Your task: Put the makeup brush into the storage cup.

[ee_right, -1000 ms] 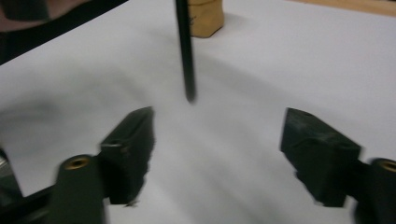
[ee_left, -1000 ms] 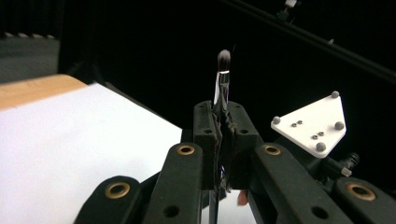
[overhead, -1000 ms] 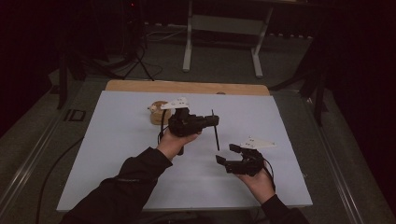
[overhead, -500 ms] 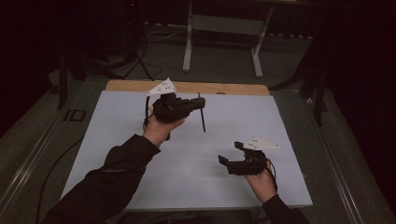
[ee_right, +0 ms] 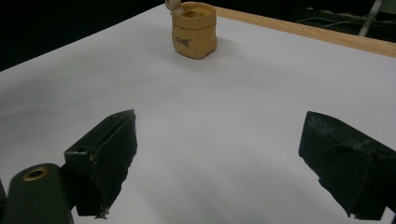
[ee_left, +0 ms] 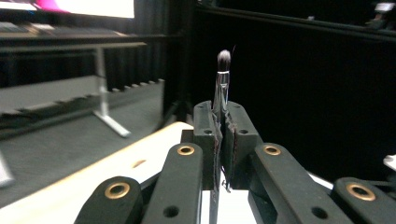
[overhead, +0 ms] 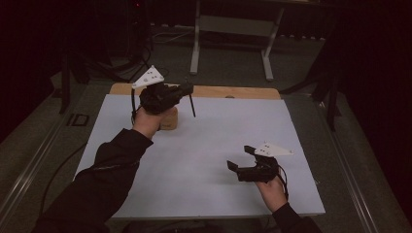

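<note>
Brush was held tight in the left claw, which had carried it up over the little pot, ready to drop in, while the right claw had just opened wide and empty.

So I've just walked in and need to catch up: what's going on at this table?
A person works with a gripper in each hand. The left gripper is shut on a small makeup brush, held up in the air near a tan pouch at the back of the white table. The right gripper rests low near the table's front, and its jaws have just been opening, with nothing between them.
</note>
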Available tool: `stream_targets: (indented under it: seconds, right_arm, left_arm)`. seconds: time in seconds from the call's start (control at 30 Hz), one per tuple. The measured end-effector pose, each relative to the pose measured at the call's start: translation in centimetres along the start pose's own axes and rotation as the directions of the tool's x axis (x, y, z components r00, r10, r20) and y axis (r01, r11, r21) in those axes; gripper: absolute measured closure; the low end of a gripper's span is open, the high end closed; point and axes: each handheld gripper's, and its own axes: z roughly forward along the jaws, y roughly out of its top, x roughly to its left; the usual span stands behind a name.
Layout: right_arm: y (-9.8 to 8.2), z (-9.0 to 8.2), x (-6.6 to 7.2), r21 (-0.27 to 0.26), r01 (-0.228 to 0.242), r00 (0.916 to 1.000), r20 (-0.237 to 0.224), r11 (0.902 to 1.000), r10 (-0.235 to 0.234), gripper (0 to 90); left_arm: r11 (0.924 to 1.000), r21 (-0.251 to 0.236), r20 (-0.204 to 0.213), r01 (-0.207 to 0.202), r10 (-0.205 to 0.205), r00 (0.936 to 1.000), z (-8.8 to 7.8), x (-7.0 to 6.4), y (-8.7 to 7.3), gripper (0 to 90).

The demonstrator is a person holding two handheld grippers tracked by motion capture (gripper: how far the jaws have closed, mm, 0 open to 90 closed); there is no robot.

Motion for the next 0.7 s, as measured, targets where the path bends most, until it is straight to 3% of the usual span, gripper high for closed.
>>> stream_targets:
  seconds: [0.2, 0.43, 0.5, 0.6, 0.7]
  right_arm:
    - [0.1, 0.0, 0.1, -0.001, 0.014, 0.9999, -0.001, 0.9999, -0.014, 11.2]
    - [0.0, -0.1, 0.0, -0.012, 0.010, 0.9999, -0.010, 0.9999, -0.010, 11.0]
    - [0.0, -0.1, 0.0, -0.019, 0.012, 0.9999, -0.011, 0.9997, -0.012, 11.0]
    - [0.0, -0.2, 0.0, -0.024, 0.012, 0.9999, -0.010, 0.9996, -0.012, 10.9]
    - [0.0, -0.1, 0.1, -0.020, 0.018, 0.9998, -0.011, 0.9996, -0.018, 10.9]
  left_arm:
    - [0.9996, -0.012, -0.086, -0.025, 0.024, 0.9960, -0.5, 1.6, 0.4, 85.5]
    - [0.9991, -0.003, -0.188, -0.043, 0.042, 0.9812, -0.6, 3.3, 0.3, 85.5]
    - [0.9988, 0.001, -0.209, -0.048, 0.047, 0.9767, -0.5, 3.7, 0.0, 85.5]
    - [0.9987, 0.007, -0.217, -0.051, 0.051, 0.9749, -0.4, 4.1, -0.2, 85.5]
    - [0.9995, 0.011, -0.246, -0.030, 0.031, 0.9687, -0.1, 5.1, -0.9, 85.5]
